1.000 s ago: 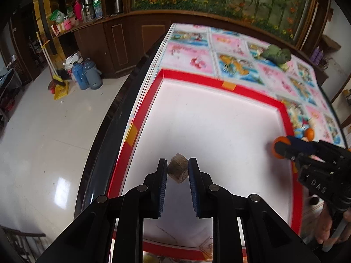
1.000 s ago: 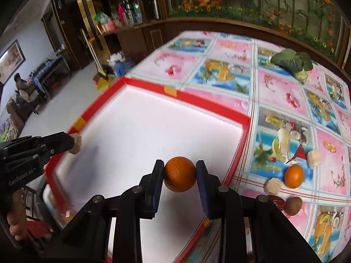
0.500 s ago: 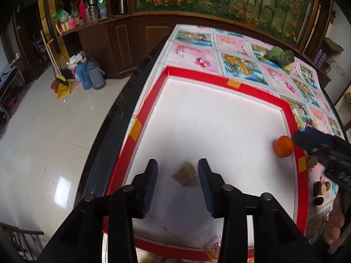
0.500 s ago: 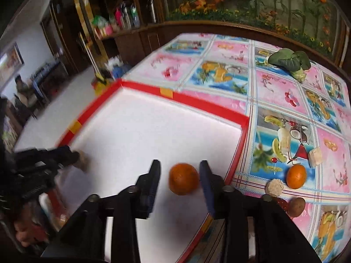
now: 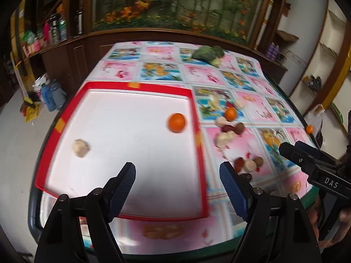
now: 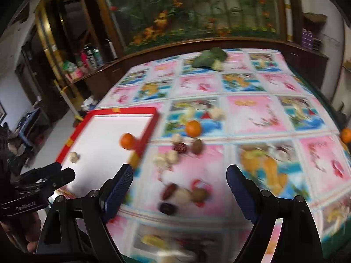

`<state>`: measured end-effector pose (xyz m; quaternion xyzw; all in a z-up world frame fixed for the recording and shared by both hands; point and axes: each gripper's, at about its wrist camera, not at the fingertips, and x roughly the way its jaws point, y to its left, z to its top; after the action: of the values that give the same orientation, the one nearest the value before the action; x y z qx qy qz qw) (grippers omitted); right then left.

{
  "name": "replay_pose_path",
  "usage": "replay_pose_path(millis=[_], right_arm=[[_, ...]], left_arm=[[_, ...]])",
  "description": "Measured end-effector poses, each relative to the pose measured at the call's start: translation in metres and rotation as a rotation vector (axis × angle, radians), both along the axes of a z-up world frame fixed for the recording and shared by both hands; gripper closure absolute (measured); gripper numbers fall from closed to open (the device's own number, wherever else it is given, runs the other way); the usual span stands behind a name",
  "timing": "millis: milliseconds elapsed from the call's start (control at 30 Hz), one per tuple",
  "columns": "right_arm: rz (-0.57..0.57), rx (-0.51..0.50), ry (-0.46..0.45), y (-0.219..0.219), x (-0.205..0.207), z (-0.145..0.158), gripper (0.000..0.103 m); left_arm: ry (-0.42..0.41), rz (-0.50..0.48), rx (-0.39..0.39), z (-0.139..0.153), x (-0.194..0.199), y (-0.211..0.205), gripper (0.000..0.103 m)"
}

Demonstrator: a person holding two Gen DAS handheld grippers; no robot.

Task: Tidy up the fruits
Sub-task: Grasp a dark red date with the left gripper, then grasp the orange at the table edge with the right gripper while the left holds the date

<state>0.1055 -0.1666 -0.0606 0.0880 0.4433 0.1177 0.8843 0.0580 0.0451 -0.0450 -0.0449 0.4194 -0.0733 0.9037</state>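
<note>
- The left tongs point(image 5: 177, 188) stand spread and are opening further, nothing between the blue pads; they hang over the near part of the white tray point(image 5: 122, 175) with bare tray floor under them.
- The right tongs point(image 6: 179, 192) are likewise spread and opening, empty, above the patterned cloth of the worktop point(image 6: 258, 116), just past the tray's right rim.
- On the tray floor lie two things well apart: an orange point(image 5: 176, 122) near the right red rim and a pale lumpy fruit point(image 5: 81, 148) near the left rim. The wide middle between them is bare.
- The tray's red border point(image 5: 197, 135) sits near the worktop's left and near edges; beyond the left edge the floor drops away.
- Loose fruit lies on the cloth right of the tray: a second orange point(image 6: 193, 128), a brown round fruit point(image 6: 197, 146), dark red pieces point(image 6: 167, 208) and pale pieces point(image 6: 184, 195), blurred. The last cluster lies between and below the right tongs' fingers.
- The right wrist view alone shows a third orange point(image 6: 346, 135) near the worktop's right edge, and open cloth across the far right.
- Both views show a green leafy vegetable point(image 5: 207, 53) at the far side.
- Each view shows the other tongs at its margin, with a hand point(image 6: 28, 232) behind.
</note>
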Motion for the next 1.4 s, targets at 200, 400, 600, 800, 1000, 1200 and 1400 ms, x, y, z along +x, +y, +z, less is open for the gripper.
replay_pose_path(millis=[200,400,600,800,1000,1200,1400], right_arm=[[-0.052,-0.059,0.007,-0.042,-0.027,-0.005,0.015],[-0.062,-0.029,0.025,-0.064,-0.04,-0.013,0.023],[-0.061,0.002,0.086,-0.07,-0.035,-0.029,0.039],[-0.053,-0.008,0.096,-0.071,-0.034,-0.036,0.04],[-0.06,0.008,0.113,-0.079,-0.029,-0.044,0.041],[-0.081,0.026,0.113,-0.108,-0.013,-0.048,0.041],[-0.161,-0.101,0.071,-0.181,0.017,-0.036,0.04]], left_arm=[[-0.003,-0.076,0.065,0.0,0.0,-0.047,0.023],[0.045,-0.147,0.08,-0.012,0.006,-0.076,0.024],[0.16,-0.199,0.081,-0.035,0.038,-0.095,0.048],[0.213,-0.201,0.09,-0.051,0.059,-0.105,0.066],[0.235,-0.196,0.083,-0.06,0.062,-0.109,0.078],[0.223,-0.218,0.068,-0.047,0.053,-0.114,0.079],[0.194,-0.218,0.052,-0.036,0.048,-0.112,0.079]])
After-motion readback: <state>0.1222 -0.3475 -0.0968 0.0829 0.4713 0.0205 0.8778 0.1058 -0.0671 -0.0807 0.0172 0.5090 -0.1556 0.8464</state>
